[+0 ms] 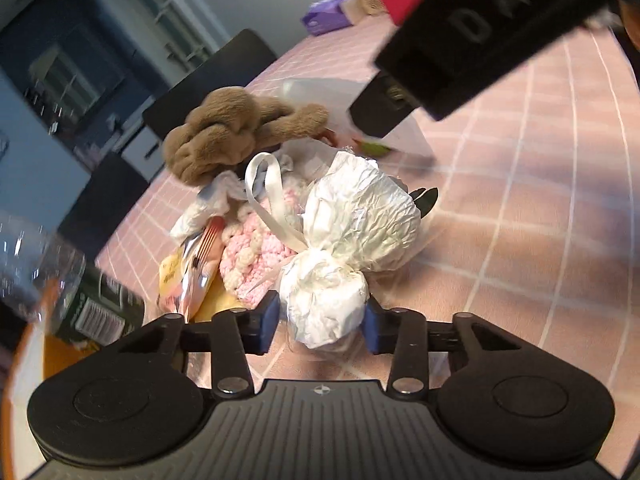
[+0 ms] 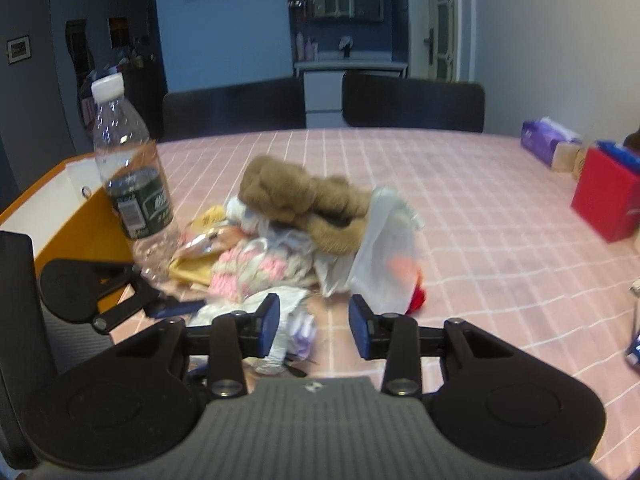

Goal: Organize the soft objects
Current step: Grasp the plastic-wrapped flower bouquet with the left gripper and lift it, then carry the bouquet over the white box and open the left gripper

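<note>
The left gripper (image 1: 320,326) pinches a white crinkled bundle (image 1: 352,236) just before the brown plush (image 1: 228,132); the right gripper (image 2: 313,330) gapes empty nearby.

Crinkly glossy plastic bundle (image 1: 352,236); fuzzy brown plush (image 1: 224,132); matt checked tablecloth (image 1: 540,208).

A big table (image 2: 480,208) wears a pink cloth with white squares. In the middle sits a pile of soft things (image 2: 296,236). Just left of the pile stands a clear water bottle (image 2: 132,184), and past the bottle an orange box (image 2: 60,216). Far right of the pile is a red box (image 2: 606,200). Behind the red box lies a purple tissue pack (image 2: 550,142).
</note>
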Demonstrator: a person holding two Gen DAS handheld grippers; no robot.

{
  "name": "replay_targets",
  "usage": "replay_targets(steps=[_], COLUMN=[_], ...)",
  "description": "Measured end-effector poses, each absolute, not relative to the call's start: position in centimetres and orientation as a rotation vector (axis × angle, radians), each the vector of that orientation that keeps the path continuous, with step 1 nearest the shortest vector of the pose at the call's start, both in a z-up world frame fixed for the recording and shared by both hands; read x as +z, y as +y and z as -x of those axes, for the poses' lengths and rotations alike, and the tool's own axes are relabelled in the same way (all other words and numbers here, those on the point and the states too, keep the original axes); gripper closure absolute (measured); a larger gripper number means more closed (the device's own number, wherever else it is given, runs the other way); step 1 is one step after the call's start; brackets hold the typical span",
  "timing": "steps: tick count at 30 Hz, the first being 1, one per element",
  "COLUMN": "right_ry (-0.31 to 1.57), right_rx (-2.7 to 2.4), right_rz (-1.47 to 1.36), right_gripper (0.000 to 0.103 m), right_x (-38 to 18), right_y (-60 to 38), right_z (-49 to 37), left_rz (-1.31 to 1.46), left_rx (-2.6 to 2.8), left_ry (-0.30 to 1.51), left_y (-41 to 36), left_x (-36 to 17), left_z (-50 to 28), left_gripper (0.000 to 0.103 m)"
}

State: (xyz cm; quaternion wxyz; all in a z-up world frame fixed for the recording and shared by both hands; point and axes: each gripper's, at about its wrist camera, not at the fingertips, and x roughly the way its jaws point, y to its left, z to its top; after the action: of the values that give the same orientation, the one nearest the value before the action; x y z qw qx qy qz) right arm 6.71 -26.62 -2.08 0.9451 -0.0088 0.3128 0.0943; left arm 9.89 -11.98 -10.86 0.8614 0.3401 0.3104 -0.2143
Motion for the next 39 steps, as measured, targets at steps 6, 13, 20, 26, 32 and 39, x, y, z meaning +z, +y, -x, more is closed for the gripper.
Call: replay_targets(steps=[6,13,20,26,32,39], right_ry=[0.617,0.678,0.656,0.580,0.477,0.341], right_rx=[0.091,0.049,0.043,0.072,0.153,0.355], right_rz=[0.075,0.011,-0.012,0.013,0.015,0.048], right_gripper=[0.039,0.050,0.100,0.102,0.103,0.103], right_x=[-2.5,-5.7,-5.8,-3.0,1.1,5.9], right_y=[-26.8,-27.1,-27.6,-26.8,-25.0,-20.7], right_z=[-8.4,-11.3,-11.0,-8.3,-5.0,-1.4], left_rz=[-0.460,-0.251,-0.191,-0.112,-0.050,0.007], left_rx=[-0.420,-0.350,-0.339,-0.310,-0.264,-0.178], left_ry=[0.714,0.695,0.651,0.590,0.509,0.415], left_y=[-10.6,-8.0,-7.0,-5.6,-2.6,2.1], left_x=[-8.3,-5.9,-4.0,-2.6,-0.3,2.8], left_z=[-10.1,-8.8,-6.8,-5.4,-3.5,-1.1], left_gripper=[0.067,0.067,0.067,0.067,0.067,0.067])
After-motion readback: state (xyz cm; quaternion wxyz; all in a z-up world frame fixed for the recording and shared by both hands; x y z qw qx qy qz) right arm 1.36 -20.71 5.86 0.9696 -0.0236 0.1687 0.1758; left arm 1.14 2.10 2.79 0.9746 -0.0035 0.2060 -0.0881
